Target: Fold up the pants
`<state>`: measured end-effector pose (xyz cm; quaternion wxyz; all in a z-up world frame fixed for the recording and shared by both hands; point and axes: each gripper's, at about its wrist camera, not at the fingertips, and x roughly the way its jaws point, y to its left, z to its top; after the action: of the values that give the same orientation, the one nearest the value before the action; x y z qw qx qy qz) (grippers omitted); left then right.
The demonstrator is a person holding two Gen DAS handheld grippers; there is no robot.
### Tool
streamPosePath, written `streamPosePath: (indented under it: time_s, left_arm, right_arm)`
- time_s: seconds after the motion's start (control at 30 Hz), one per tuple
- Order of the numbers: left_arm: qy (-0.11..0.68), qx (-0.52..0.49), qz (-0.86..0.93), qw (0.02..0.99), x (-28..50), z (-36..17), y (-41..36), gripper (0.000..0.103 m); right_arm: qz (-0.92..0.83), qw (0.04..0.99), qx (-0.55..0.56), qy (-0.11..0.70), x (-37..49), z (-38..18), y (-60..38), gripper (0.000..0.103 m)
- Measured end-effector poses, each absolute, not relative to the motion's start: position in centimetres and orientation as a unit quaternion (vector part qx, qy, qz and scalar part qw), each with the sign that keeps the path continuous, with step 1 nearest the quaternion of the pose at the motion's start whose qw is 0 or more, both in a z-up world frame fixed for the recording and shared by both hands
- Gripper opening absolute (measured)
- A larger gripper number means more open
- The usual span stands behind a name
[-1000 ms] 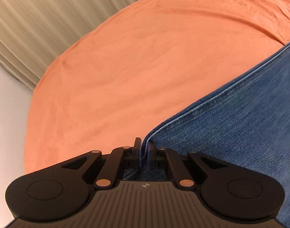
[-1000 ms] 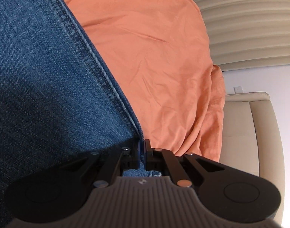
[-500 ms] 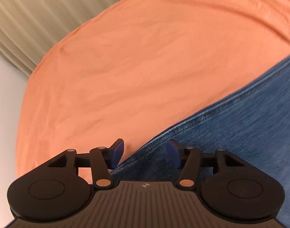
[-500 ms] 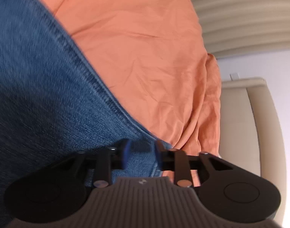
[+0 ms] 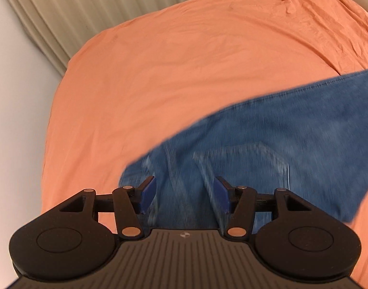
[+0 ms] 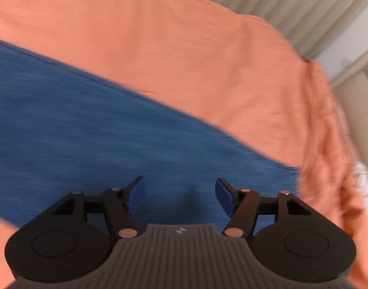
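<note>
on orange sheet [image 5: 184, 72]: one jeans [image 5: 280, 132]; two grippers, both agape.

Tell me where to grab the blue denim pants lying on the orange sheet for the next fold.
Take the blue denim pants at the seamed long edge bordering the bare orange sheet, coming from above with one finger slid underneath. The cloth lies flat, so only an edge offers a pinch.

My left tongs [image 5: 185, 193]: black linkage arms, blue pads, copper-coloured rivets, ribbed grey housing with a small round mark. My right tongs [image 6: 181, 196] look identical.
</note>
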<state>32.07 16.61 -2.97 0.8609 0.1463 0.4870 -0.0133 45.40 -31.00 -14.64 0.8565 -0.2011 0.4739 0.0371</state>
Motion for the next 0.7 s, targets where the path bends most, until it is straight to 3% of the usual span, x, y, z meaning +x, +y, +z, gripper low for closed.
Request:
streamPosePath:
  time_s: [0.43, 0.7]
  left_arm:
    - [0.481, 0.058, -0.023, 0.875, 21.8, -4.9, 23.0, 0.065]
    - [0.493, 0.027, -0.044, 0.869, 20.5, -7.4, 24.4, 0.064]
  right_arm:
    - [0.233, 0.857, -0.038, 0.458, 30.0, -16.4, -13.7, 0.055]
    - [0.277, 0.858, -0.052, 0.43, 28.2, -19.0, -8.6, 0.054]
